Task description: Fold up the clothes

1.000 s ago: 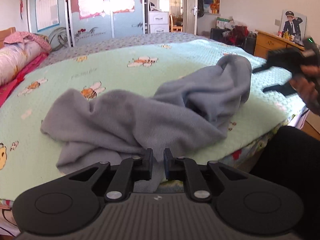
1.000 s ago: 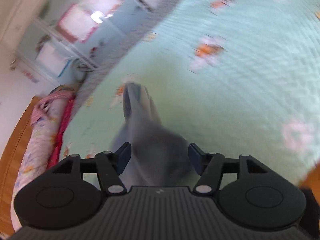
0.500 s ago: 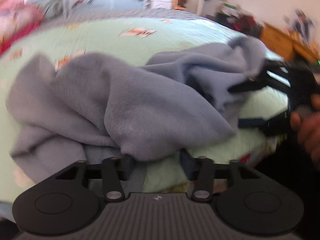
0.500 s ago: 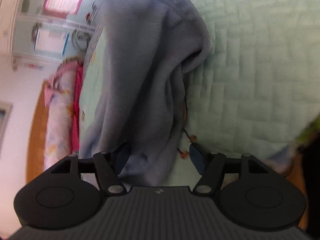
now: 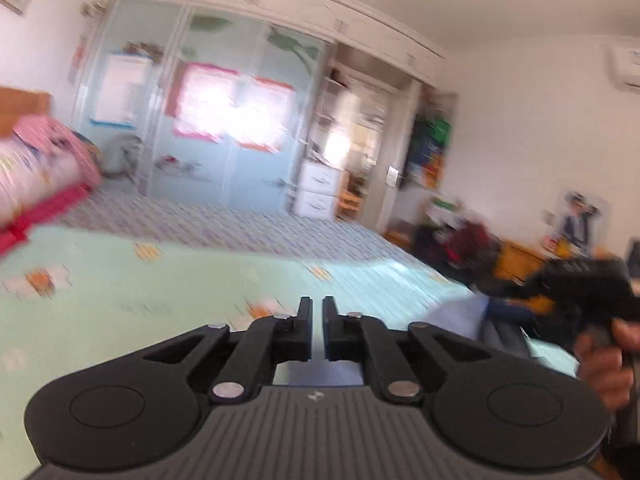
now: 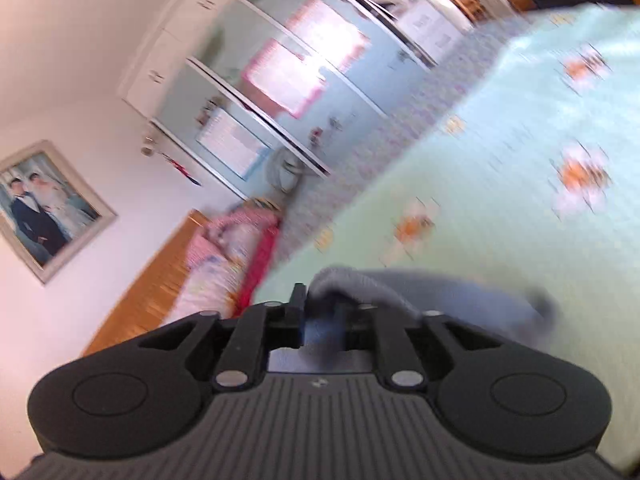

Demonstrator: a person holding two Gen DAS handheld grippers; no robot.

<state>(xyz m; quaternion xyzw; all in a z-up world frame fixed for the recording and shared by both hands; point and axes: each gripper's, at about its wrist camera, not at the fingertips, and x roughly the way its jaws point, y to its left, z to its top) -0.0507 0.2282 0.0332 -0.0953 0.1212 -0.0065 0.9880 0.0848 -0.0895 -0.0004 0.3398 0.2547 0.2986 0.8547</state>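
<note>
Both views are blurred. The left tongs (image 5: 316, 322) are closing, their jaws nearly together with only a narrow slit between; grey-blue cloth shows just behind and below them, but whether they pinch it I cannot tell. The right tongs (image 6: 320, 312) are closing on a fold of the grey-blue knitted garment (image 6: 440, 292), which drapes over their right finger and trails above the mint-green quilted bed cover with orange flower prints (image 6: 500, 160).
</note>
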